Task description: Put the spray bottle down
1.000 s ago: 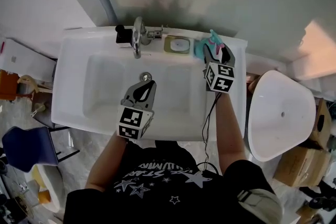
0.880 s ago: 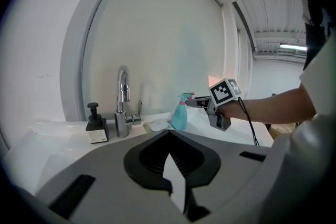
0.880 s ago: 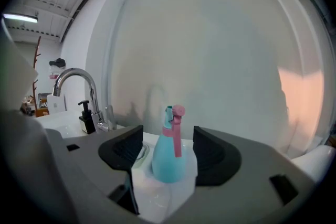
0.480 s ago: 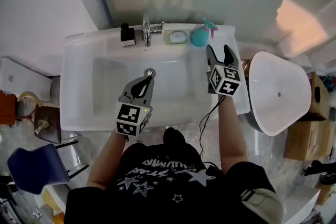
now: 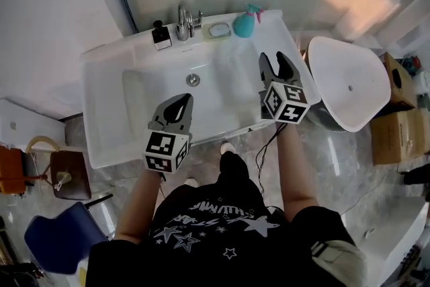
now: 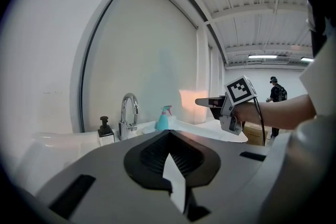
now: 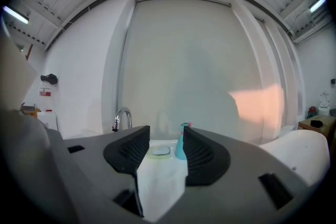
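The teal spray bottle [image 5: 244,23] with a pink trigger stands upright on the back right ledge of the white sink [image 5: 94,91], free of both grippers. It also shows far off in the left gripper view [image 6: 163,119] and the right gripper view [image 7: 181,148]. My right gripper [image 5: 277,62] hangs over the sink's right front, well short of the bottle. Its jaws are apart and closing, with nothing between them [image 7: 165,131]. My left gripper [image 5: 181,101] hovers over the sink's front edge, jaws shut and empty [image 6: 169,132].
On the back ledge stand a chrome faucet [image 5: 183,22], a dark soap dispenser [image 5: 160,35] and a soap dish [image 5: 218,29]. A white tub [image 5: 349,80] and cardboard boxes [image 5: 393,134] are at the right. A blue chair [image 5: 57,238] is at the lower left.
Both grippers have drawn back from the ledge toward the sink's front. The right gripper, whose open jaws stood at the spray bottle, has left it standing there and narrowed its jaws.
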